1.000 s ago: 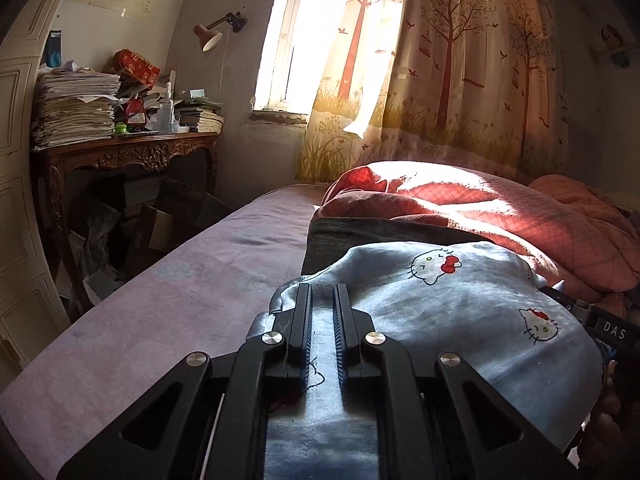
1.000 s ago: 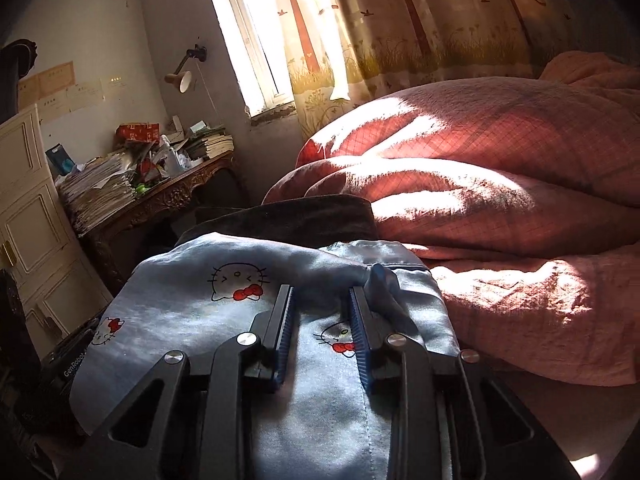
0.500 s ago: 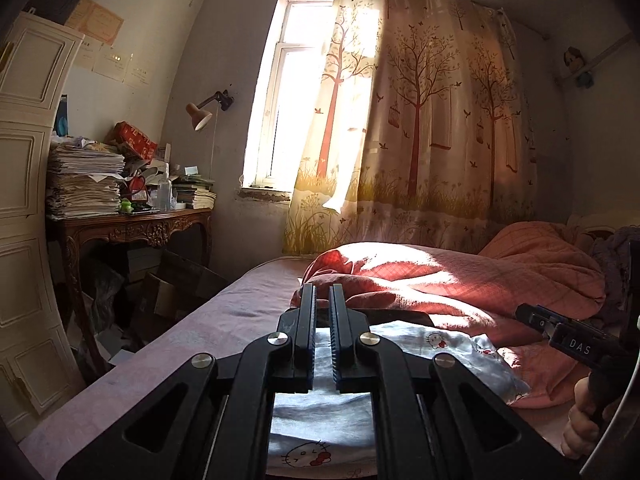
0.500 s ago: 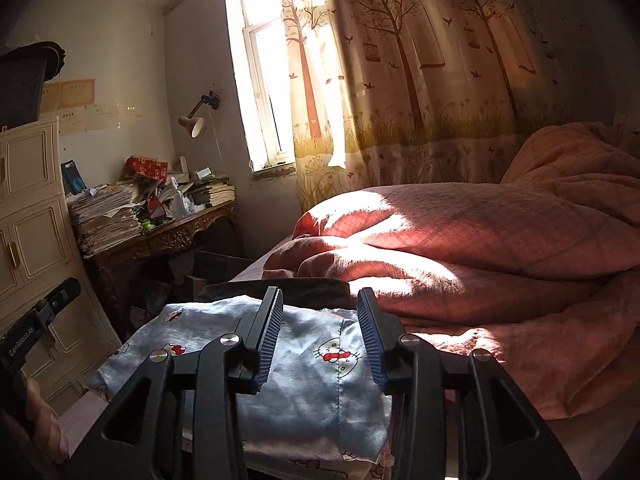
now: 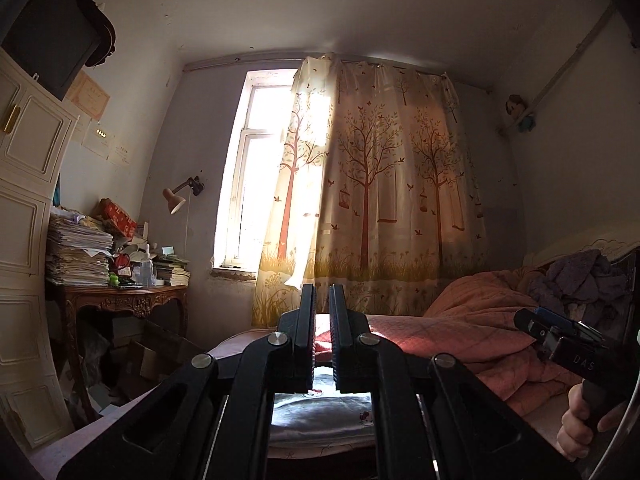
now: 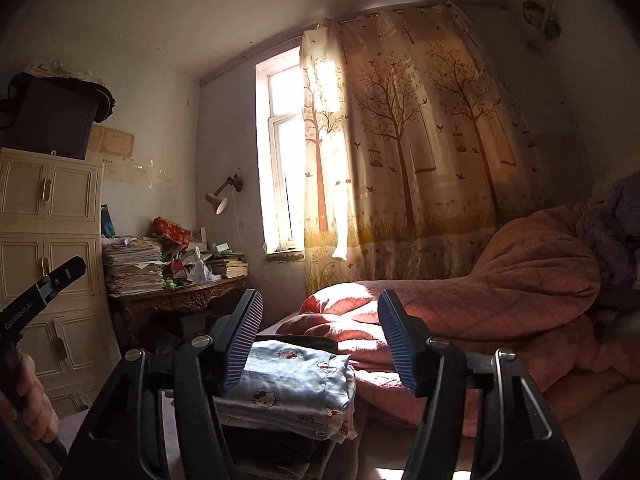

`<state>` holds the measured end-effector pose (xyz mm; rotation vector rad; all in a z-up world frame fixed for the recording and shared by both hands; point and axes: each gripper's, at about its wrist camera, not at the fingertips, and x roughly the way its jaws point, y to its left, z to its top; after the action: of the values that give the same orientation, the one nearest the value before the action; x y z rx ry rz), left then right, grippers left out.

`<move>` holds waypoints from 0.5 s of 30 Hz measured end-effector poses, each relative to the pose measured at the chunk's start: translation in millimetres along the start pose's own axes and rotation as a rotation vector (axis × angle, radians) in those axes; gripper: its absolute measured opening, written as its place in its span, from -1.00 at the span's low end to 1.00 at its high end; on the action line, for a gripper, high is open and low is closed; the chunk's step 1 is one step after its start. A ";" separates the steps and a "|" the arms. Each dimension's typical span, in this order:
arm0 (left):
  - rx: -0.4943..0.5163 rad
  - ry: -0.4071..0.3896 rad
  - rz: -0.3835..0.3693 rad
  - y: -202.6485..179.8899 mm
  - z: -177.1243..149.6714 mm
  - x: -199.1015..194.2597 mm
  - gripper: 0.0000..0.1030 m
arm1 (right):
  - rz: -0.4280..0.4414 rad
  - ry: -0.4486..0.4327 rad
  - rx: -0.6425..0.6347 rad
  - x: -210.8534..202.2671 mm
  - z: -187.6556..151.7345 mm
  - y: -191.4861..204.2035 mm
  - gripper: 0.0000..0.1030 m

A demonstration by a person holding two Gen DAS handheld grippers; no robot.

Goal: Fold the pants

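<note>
Where the folded pants (image 6: 298, 384) lie, a quilt (image 6: 500, 312) crowds alongside.

We see the pants (image 6: 292, 384), light blue with small cartoon cat faces wearing red bows, folded into a compact, thick, roughly rectangular bundle. They lie flat on the bed (image 6: 592, 412), at its near edge, on top of a darker folded garment (image 6: 308, 341) whose edge shows behind them. A stitched hem runs down their right-hand fold. Nothing holds them.
</note>
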<state>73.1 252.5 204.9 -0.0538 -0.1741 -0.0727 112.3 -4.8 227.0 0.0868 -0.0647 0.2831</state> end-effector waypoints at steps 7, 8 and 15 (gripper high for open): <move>0.078 -0.016 0.077 -8.6 -32.7 -39.1 -0.87 | 0.045 -0.026 0.055 -34.5 -26.4 -9.7 0.54; 0.081 -0.017 0.079 -8.1 -38.5 -43.2 -0.87 | 0.050 -0.028 0.043 -36.8 -30.7 -9.9 0.56; 0.124 0.045 0.126 -7.2 -94.2 -37.6 -0.30 | -0.014 -0.018 -0.035 -34.2 -58.4 1.0 0.84</move>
<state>51.7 242.2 106.0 0.0609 -0.1301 0.0621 82.3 -7.8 166.5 0.0552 -0.0863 0.2672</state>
